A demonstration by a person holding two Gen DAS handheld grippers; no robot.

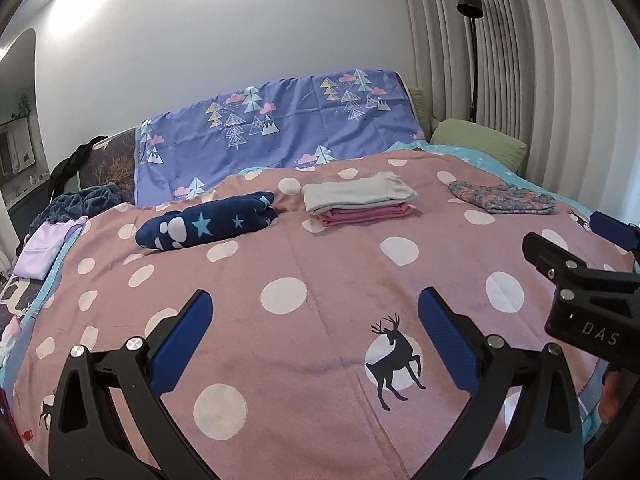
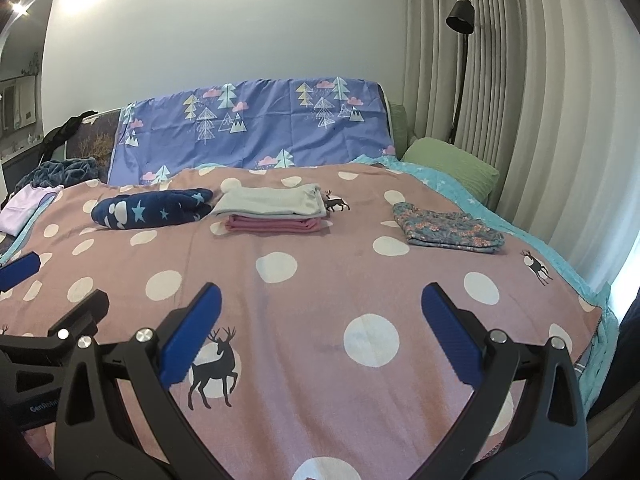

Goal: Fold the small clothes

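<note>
On the pink dotted blanket [image 1: 320, 264] [image 2: 320, 248] lie a rolled navy star garment [image 1: 208, 224] [image 2: 152, 210], a folded stack of a grey piece on a pink piece [image 1: 358, 198] [image 2: 272, 210], and a folded floral garment [image 1: 502, 198] [image 2: 448, 230]. My left gripper [image 1: 314, 320] is open and empty above the blanket's near part. My right gripper [image 2: 320, 320] is open and empty too. In the left wrist view the right gripper [image 1: 576, 240] enters at the right edge. In the right wrist view the left gripper [image 2: 48, 284] enters at the left edge.
A purple tree-print sheet [image 1: 276, 128] [image 2: 248, 128] hangs over the headboard. A green pillow [image 1: 480, 140] [image 2: 452, 164] lies at the far right by the curtain and a black floor lamp [image 2: 460, 60]. A lilac garment [image 1: 44, 248] [image 2: 24, 208] and dark blue fleece [image 1: 80, 200] lie at the far left.
</note>
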